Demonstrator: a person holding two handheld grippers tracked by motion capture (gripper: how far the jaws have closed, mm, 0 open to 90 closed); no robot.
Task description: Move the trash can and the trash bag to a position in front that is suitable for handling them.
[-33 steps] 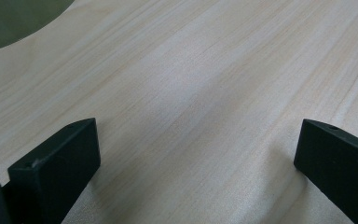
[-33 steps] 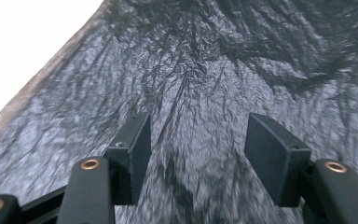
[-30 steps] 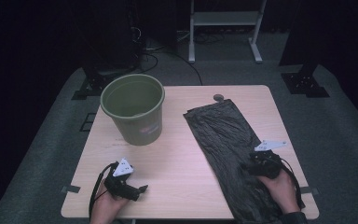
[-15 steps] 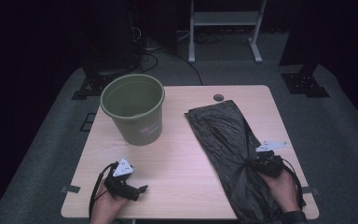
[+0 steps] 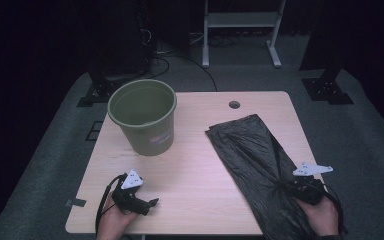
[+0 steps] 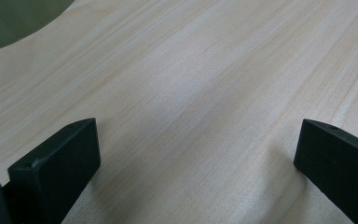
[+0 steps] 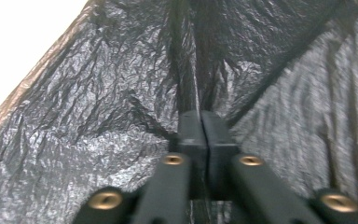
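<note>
One black bag (image 5: 252, 155) and one green bucket (image 5: 144, 116) on the tabletop (image 5: 200, 170); right gripper (image 7: 200, 122) pinches a bag fold (jaws just eased slightly). Left gripper (image 6: 193, 154) rests wide, nothing between.

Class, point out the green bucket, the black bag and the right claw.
green bucket (image 5: 152, 137), high view, outer wall.
black bag (image 5: 245, 150), high view, flat middle.
right claw (image 7: 200, 125), right gripper view, closed tips pinching bag.

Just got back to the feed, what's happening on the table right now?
A person works with a gripper in each hand. The right gripper is pinched shut on a fold of the black bin bag, gathering the plastic into a ridge at the table's right side. The left gripper rests near the front edge, jaws open over bare wood, holding nothing. The green bucket stands upright at the back left, apart from the bag.
</note>
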